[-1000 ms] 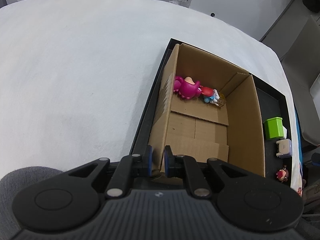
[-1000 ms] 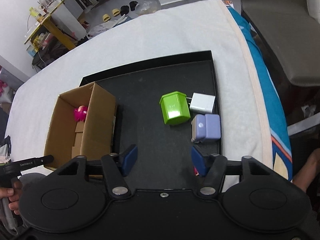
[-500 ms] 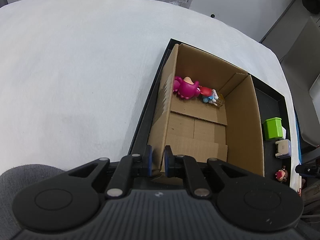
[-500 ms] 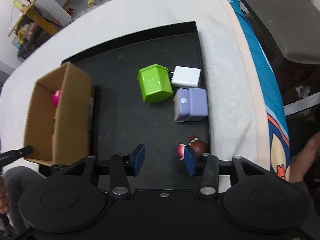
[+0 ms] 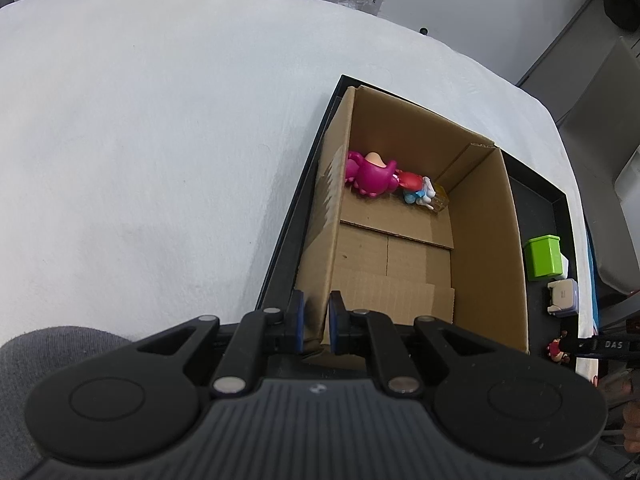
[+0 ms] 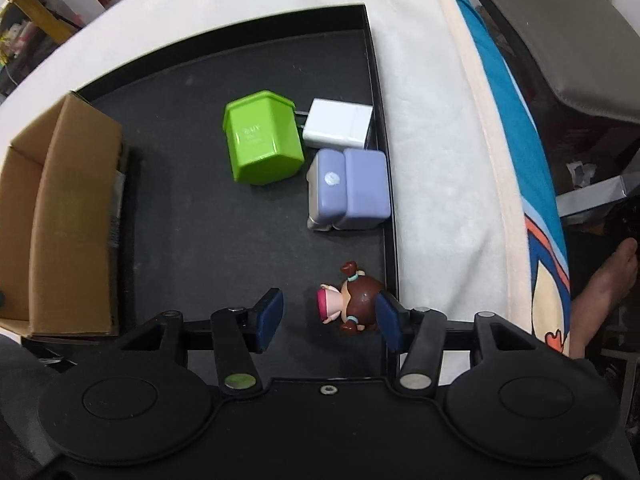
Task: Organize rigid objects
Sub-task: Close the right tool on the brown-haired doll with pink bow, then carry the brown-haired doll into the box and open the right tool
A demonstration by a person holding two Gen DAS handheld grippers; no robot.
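My left gripper (image 5: 315, 322) is shut on the near left wall of the cardboard box (image 5: 484, 240), which stands on a black tray (image 6: 192, 224). A pink toy (image 5: 370, 176) and a small red, white and blue figure (image 5: 418, 190) lie at the box's far end. My right gripper (image 6: 328, 316) is open, low over the tray, its fingers on either side of a brown-haired doll figure (image 6: 352, 304) that lies close to the right finger. A green block (image 6: 262, 138), a white charger (image 6: 338, 124) and a purple charger (image 6: 348, 190) lie beyond it.
The tray rests on a white cloth-covered table (image 5: 140, 140). The table's right edge with a blue patterned cloth (image 6: 520, 128) runs close to the tray. A grey chair (image 6: 572, 40) stands beyond. The box (image 6: 60, 216) fills the tray's left side.
My right gripper moved forward and down toward the tray's near right corner, bringing the doll figure between its open fingers. My left gripper kept its hold on the box wall.
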